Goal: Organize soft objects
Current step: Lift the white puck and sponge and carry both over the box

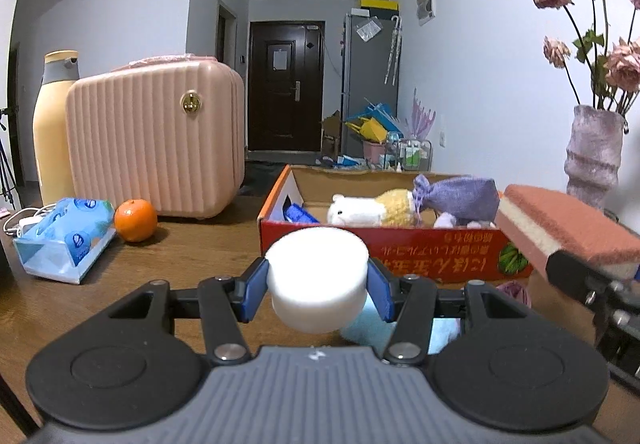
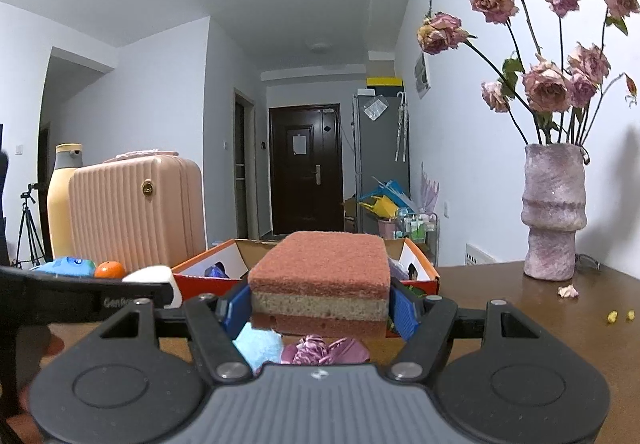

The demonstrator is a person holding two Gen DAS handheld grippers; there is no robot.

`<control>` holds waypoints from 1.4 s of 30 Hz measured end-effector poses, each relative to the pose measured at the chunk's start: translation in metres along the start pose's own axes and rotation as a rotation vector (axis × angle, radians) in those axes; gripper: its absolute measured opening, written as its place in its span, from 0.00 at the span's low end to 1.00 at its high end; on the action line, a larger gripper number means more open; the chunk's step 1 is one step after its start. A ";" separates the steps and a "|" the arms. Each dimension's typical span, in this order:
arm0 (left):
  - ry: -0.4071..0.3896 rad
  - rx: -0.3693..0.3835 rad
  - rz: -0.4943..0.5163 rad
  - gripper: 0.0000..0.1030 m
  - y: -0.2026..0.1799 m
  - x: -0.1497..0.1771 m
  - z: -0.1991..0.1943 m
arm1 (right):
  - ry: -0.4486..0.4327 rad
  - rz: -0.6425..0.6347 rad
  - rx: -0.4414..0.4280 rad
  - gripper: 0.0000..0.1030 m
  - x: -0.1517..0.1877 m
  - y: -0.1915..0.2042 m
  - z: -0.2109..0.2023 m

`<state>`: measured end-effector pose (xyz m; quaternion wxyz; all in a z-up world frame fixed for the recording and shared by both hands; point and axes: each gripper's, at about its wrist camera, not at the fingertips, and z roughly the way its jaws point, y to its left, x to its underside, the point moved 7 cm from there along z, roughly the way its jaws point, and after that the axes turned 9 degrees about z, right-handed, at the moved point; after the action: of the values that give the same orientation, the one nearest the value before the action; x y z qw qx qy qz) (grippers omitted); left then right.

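**A:** Over the counter (image 1: 192,260), just short of the red box (image 1: 380,248), the left tongs (image 1: 318,284) pinch a white foam puck (image 1: 318,276), and the right tongs (image 2: 320,304) clamp a layered sponge (image 2: 320,284). What might go wrong?

**B:** The two sit close together; a bump could knock the round, smooth puck loose. The sponge looks coarse, reddish over tan. A plush toy (image 1: 360,210) and a purple pouch (image 1: 456,194) lie in the box.

A lived-in apartment: a brown wooden tabletop (image 2: 500,284) carries a ribbed pink hard-shell suitcase (image 1: 154,140) at ten o'clock and a mauve vase of dried roses (image 2: 554,212) at two, facing a dark panelled entrance door (image 1: 285,84) and grey refrigerator (image 1: 370,84) at twelve.
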<state>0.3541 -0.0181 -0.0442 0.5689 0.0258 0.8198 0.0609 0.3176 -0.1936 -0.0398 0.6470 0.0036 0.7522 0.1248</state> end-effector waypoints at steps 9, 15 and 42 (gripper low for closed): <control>-0.020 -0.024 -0.054 0.53 0.005 -0.016 0.014 | -0.012 -0.018 -0.019 0.67 -0.004 0.003 0.021; -0.034 -0.026 -0.059 0.53 0.001 -0.026 0.031 | -0.015 -0.023 -0.026 0.67 -0.007 0.001 0.039; -0.077 -0.028 -0.028 0.53 -0.011 -0.062 0.114 | -0.041 -0.083 -0.058 0.67 -0.025 -0.014 0.131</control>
<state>0.4830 -0.0274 -0.0279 0.6012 0.0088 0.7965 0.0633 0.4516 -0.1872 -0.0359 0.6667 -0.0441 0.7344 0.1196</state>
